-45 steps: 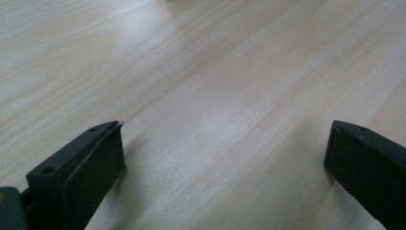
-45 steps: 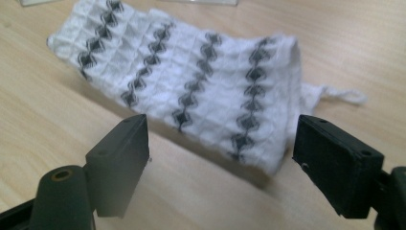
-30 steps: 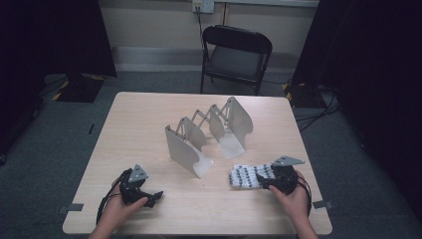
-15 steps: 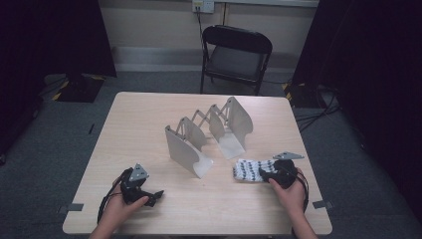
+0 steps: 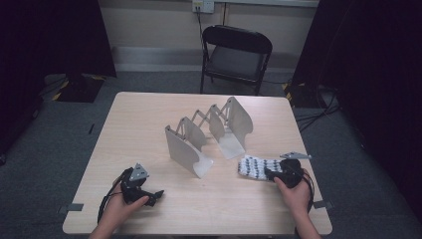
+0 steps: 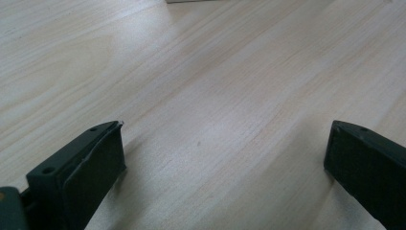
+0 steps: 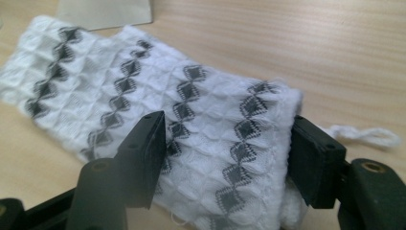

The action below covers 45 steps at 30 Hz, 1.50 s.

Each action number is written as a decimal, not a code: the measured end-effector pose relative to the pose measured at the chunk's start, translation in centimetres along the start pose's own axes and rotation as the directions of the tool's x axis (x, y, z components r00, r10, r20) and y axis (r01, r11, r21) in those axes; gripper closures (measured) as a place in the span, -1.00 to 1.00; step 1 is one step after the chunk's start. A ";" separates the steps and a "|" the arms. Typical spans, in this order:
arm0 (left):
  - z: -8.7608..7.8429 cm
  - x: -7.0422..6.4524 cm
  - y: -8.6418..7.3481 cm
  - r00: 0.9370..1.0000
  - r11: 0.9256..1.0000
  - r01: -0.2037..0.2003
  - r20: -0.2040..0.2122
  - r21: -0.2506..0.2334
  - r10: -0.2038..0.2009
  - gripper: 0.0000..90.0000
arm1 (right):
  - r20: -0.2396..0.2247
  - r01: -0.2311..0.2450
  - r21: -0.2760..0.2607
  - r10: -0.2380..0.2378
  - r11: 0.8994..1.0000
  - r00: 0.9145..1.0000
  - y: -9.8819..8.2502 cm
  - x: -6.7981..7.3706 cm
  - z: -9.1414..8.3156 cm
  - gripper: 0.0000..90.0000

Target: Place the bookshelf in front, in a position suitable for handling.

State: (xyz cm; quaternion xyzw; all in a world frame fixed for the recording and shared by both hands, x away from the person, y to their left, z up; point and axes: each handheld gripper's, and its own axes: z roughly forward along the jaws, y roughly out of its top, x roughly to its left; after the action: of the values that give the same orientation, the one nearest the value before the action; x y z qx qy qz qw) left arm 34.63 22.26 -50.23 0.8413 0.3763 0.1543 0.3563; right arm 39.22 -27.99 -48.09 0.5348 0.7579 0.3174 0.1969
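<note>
White cloth (image 7: 158, 110) patterned with rows of dark diamonds is lying flat on the pale wooden table (image 5: 149, 119), near its right front corner, just in front of the folding metal rack (image 5: 206, 134) that is standing in the middle. In the high view the cloth (image 5: 254, 167) is sitting between the rack's nearer foot and the right hand (image 5: 293, 194).

That hand is coming in from the bottom edge with the forearm angled up and slightly inward, the wrist low over the table, holding the right gripper (image 5: 271, 174) roughly level and pointing left toward the cloth. In the right gripper view, the right gripper (image 7: 225, 148) is straddling the cloth's near end: one jaw is resting on top of the fabric, the other is standing at the folded edge, beside a small loop of white thread (image 7: 368, 134). The jaws are partly spread with the cloth between them, and I cannot tell whether they are actually pinching it.

The left hand (image 5: 124, 206) is resting near the front left corner, well apart from the cloth, holding the left gripper (image 5: 157, 194) low and pointing right. In the left gripper view its jaws are spread wide over bare wood, gripping nothing.

No brand, label or readable writing is showing on anything.
</note>
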 end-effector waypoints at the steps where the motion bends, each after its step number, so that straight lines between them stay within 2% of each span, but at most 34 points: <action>1: 0.0 0.0 0.0 1.000 1.000 0.001 0.000 0.000 -0.001 -1.00 | -0.007 0.005 0.003 -0.005 1.000 1.000 -0.2 0.1 -0.3 -0.23; 7: 0.0 0.0 0.0 1.000 1.000 0.000 0.002 0.001 0.000 -1.00 | -0.061 0.033 -0.004 -0.033 0.999 0.998 -2.3 1.4 -2.0 -0.30; 8: 0.0 0.0 0.0 1.000 1.000 0.000 0.000 0.000 0.000 -1.00 | -0.095 0.038 0.004 -0.038 0.999 0.995 -3.0 2.0 -2.7 -0.31; 11: 0.0 0.0 0.0 1.000 1.000 0.000 0.000 0.000 0.000 -1.00 | -0.097 0.063 0.010 -0.062 0.998 0.993 -3.2 2.3 -3.3 -0.33; 13: 0.0 0.0 0.0 1.000 1.000 0.000 0.000 0.000 0.000 -1.00 | -0.087 0.100 -0.017 -0.102 0.995 0.991 -2.9 2.3 -3.9 -0.35; 14: 0.0 0.0 0.0 1.000 1.000 0.000 0.000 0.000 0.000 -1.00 | -0.090 0.113 -0.049 -0.117 0.992 0.989 -2.4 2.1 -4.1 -0.36; 16: 0.0 0.0 0.0 1.000 1.000 0.000 0.000 0.000 0.000 -1.00 | -0.099 0.117 -0.057 -0.122 0.991 0.988 -2.1 1.9 -4.1 -0.36; 17: 0.0 0.0 0.0 1.000 1.000 0.000 0.000 0.000 0.000 -1.00 | -0.105 0.136 -0.047 -0.140 0.990 0.985 -1.7 1.9 -3.5 -0.36; 19: 0.0 0.0 0.0 1.000 1.000 0.000 0.000 0.000 0.000 -1.00 | -0.106 0.140 -0.044 -0.144 0.989 0.984 -1.5 2.0 -3.1 -0.36; 20: 0.0 0.0 0.0 1.000 1.000 0.000 0.000 0.000 0.000 -1.00 | -0.133 0.142 -0.038 -0.145 0.989 0.980 -1.3 2.2 -2.1 -0.34; 21: 0.0 0.0 0.0 1.000 1.000 0.000 0.000 0.000 0.000 -1.00 | -0.133 0.142 -0.038 -0.145 0.989 0.980 -1.3 2.2 -2.1 -0.34; 22: 0.0 0.0 0.0 1.000 1.000 0.000 0.000 0.000 0.000 -1.00 | -0.112 0.178 -0.010 -0.178 0.984 0.978 -1.3 2.7 -1.2 -0.21; 23: 0.0 0.0 0.0 1.000 1.000 0.000 0.000 0.000 0.000 -1.00 | -0.111 0.185 -0.006 -0.184 0.983 0.977 -1.3 2.9 -0.9 -0.18; 25: 0.0 0.0 0.0 1.000 1.000 0.000 0.000 0.000 0.000 -1.00 | -0.099 0.158 -0.014 -0.159 0.987 0.982 -1.3 3.0 -0.6 -0.07; 28: 0.0 0.0 0.0 1.000 1.000 0.000 0.000 0.000 0.000 -1.00 | -0.084 0.145 -0.010 -0.145 0.989 0.986 -1.0 2.9 -0.4 -0.02; 30: 0.0 0.0 0.0 1.000 1.000 0.000 0.000 0.000 0.000 -1.00 | -0.060 0.110 -0.004 -0.110 0.994 0.992 -0.4 2.3 0.0 -0.03; 34: 0.0 0.0 0.0 1.000 1.000 0.000 0.000 0.000 0.000 -1.00 | -0.030 0.080 0.004 -0.080 0.997 0.996 0.3 1.4 0.6 -0.04; 36: 0.0 0.0 0.0 1.000 1.000 0.000 0.002 0.001 0.000 -1.00 | -0.003 0.041 0.002 -0.041 0.999 0.999 1.0 0.5 1.1 -0.05; 40: 0.0 0.0 0.0 1.000 1.000 0.001 0.002 0.001 -0.001 -1.00 | -0.009 0.023 -0.002 -0.023 1.000 1.000 1.3 -0.4 1.4 -0.12; 41: 0.0 0.0 0.1 1.000 1.000 -0.001 0.000 0.001 0.001 -1.00 | -0.009 0.023 -0.002 -0.023 1.000 1.000 1.3 -0.4 1.4 -0.12; 42: 0.1 0.1 0.1 1.000 1.000 -0.003 0.001 0.002 0.003 -1.00 | -0.028 0.009 -0.012 -0.010 1.000 1.000 1.1 -0.6 1.3 -0.16; 45: 0.1 0.1 0.1 1.000 1.000 -0.001 0.001 0.003 0.001 -1.00 | -0.032 0.005 -0.019 -0.006 1.000 0.999 0.8 -0.7 0.9 -0.18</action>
State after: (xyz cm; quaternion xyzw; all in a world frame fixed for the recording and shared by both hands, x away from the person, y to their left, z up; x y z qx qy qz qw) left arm 34.76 22.23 -50.21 0.8421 0.3757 0.1535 0.3553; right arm 40.60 -28.17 -48.25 0.5257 0.7595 0.3323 0.1907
